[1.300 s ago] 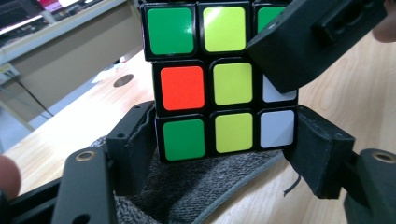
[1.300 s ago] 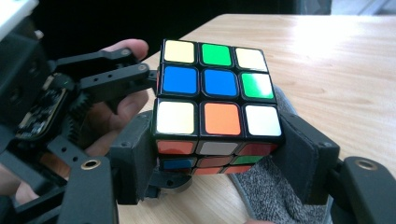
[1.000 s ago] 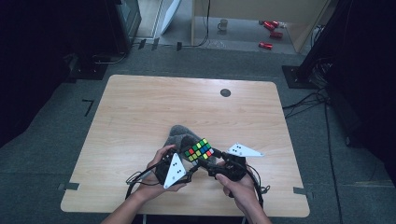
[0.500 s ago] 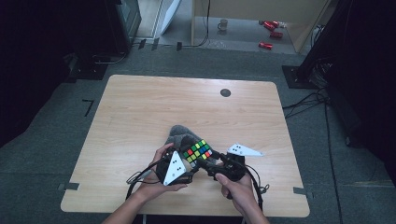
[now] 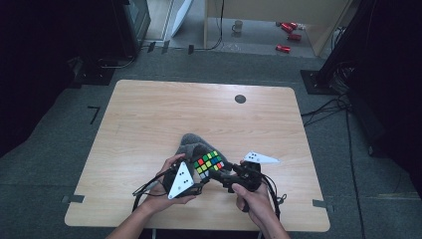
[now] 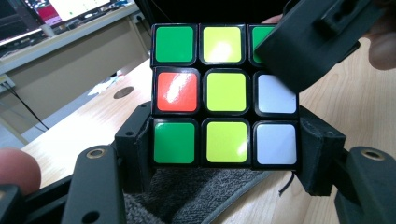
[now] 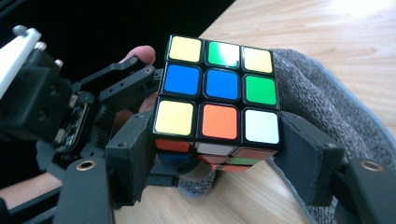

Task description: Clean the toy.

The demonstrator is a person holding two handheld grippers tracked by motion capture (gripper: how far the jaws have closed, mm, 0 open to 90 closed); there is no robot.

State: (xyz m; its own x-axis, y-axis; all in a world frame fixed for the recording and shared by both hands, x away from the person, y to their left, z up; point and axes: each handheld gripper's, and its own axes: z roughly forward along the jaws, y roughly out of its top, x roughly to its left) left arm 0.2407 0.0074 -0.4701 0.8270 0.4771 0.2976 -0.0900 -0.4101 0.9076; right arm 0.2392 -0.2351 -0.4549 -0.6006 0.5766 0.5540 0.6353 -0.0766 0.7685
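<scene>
Cube [image 5: 209,163], a colour-tiled puzzle of three-by-three faces, held above a grey cloth [image 5: 191,143] at the near middle of the tabletop [image 5: 149,114], between the two tongs. In the left gripper view the facing side [image 6: 226,93] reads green, yellow, green along the top row, red, yellow, white in the middle row, and green, yellow, white along the bottom row. In the right gripper view the facing side [image 7: 219,88] reads yellow, green, yellow; blue, blue, green; yellow, orange, white.

Left tongs [image 5: 195,175], on the left of the cube, carry a white three-cornered plate; their two black pads lie against the cube's bottom row on either side [image 6: 226,144], pinching it. Their jaws have just been closing, with the cube between them.

Right tongs [image 5: 215,174], on the right of the cube, likewise carry a white plate; their pads flank the cube's lower layer [image 7: 217,149], pinching it. Their jaws have just been opening, with the cube between them.

Cloth: under and behind the cube, rumpled, resting on the tabletop. Cables [image 5: 149,183] trail from the tongs toward the near edge of the tabletop. A dark round hole [image 5: 240,98] sits well beyond the cube, toward the far edge. Beyond the tabletop, red objects [image 5: 286,30] and a mug [image 5: 238,26] lie on the floor.
</scene>
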